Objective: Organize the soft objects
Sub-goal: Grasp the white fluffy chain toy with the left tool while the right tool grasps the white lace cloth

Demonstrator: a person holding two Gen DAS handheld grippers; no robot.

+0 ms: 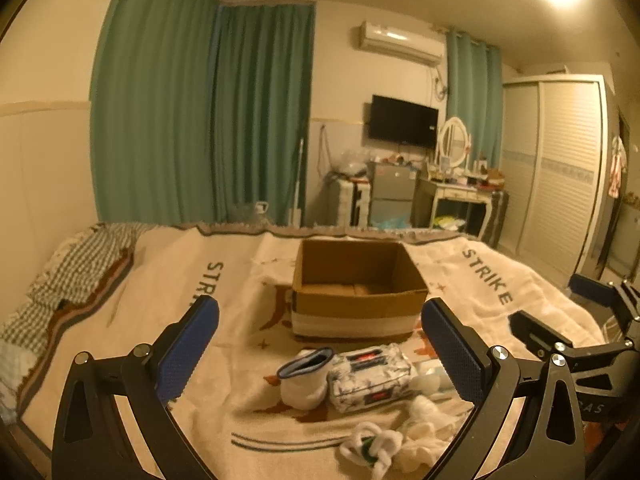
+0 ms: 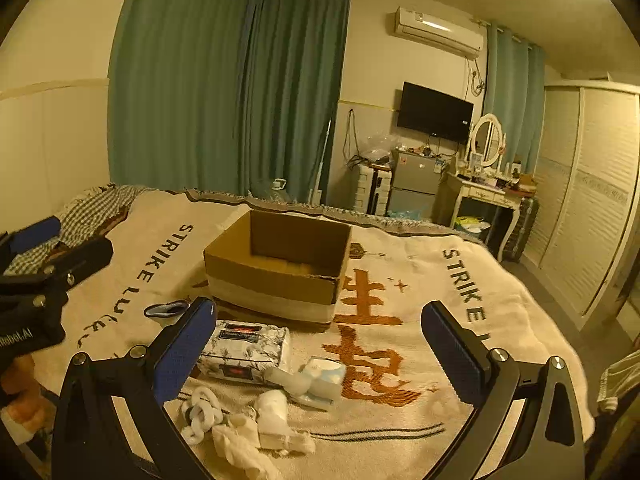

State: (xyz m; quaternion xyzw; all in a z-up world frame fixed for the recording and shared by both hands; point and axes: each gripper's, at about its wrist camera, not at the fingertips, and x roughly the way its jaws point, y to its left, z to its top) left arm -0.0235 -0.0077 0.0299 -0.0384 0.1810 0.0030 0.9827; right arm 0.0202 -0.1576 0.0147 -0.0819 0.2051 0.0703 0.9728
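An open cardboard box [image 1: 356, 288] stands empty on the bed blanket; it also shows in the right wrist view [image 2: 276, 268]. In front of it lie a white sock with a blue cuff [image 1: 306, 376], a printed tissue pack [image 1: 370, 376] [image 2: 244, 350], a small white pack [image 2: 322, 374], a white knotted rope [image 1: 370, 446] [image 2: 200, 414] and white cloth pieces [image 1: 424, 428] [image 2: 256, 428]. My left gripper [image 1: 320, 356] is open and empty above the sock and tissue pack. My right gripper [image 2: 320, 354] is open and empty above the small white pack.
A cream blanket [image 2: 400, 288] with "STRIKE" lettering covers the bed. Checked bedding [image 1: 72, 276] lies at the far left. A wardrobe [image 2: 592, 200], a dressing table [image 2: 488, 196] and a small fridge [image 2: 412, 184] stand beyond the bed. Green curtains [image 1: 200, 120] hang behind.
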